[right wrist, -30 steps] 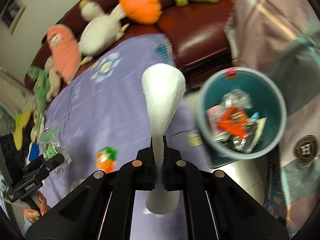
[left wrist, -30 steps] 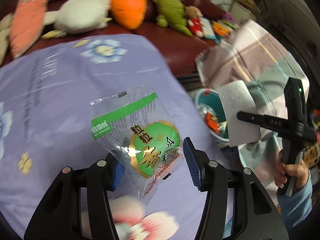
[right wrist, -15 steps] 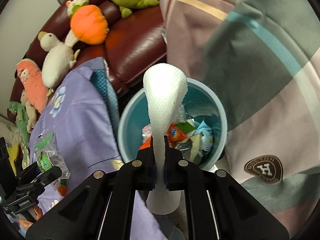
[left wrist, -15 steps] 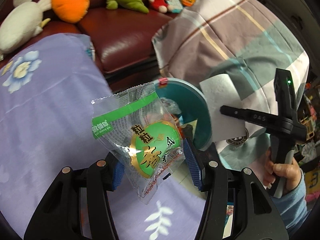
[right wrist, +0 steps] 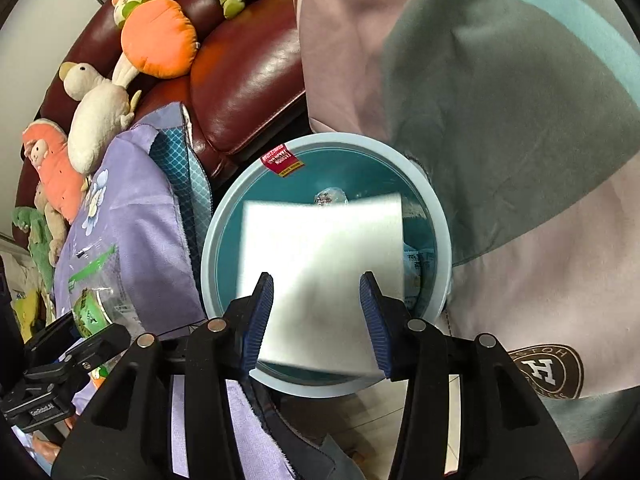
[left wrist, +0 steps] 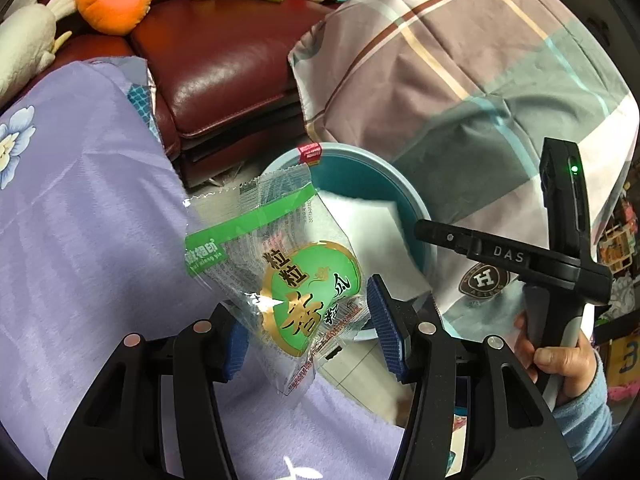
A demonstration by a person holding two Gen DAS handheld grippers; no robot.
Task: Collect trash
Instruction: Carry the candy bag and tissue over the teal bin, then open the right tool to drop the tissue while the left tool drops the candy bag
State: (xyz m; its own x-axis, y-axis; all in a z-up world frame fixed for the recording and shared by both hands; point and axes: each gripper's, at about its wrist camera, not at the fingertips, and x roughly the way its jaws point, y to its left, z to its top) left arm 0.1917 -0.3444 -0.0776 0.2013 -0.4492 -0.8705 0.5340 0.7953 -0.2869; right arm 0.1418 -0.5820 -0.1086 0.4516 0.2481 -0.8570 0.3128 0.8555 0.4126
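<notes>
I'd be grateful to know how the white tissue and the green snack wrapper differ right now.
The white tissue is plain, opaque and released above the teal bin; the green snack wrapper is printed and partly clear. The right gripper gapes open, while the left gripper holds the wrapper. Both are trash.

Teal bin [right wrist: 224, 236], white tissue [right wrist: 320, 264], green/clear wrapper [left wrist: 288, 280], purple floral cloth [left wrist: 88, 240]

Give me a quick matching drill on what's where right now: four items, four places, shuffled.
1. white tissue
2. snack wrapper
3. red label
4. duck plush

A. on the sofa
B. stuck at the rim of the bin
C. between the open right tongs, over the bin
D. gripped in the left tongs

Pairs: 1-C, 2-D, 3-B, 4-A
</notes>
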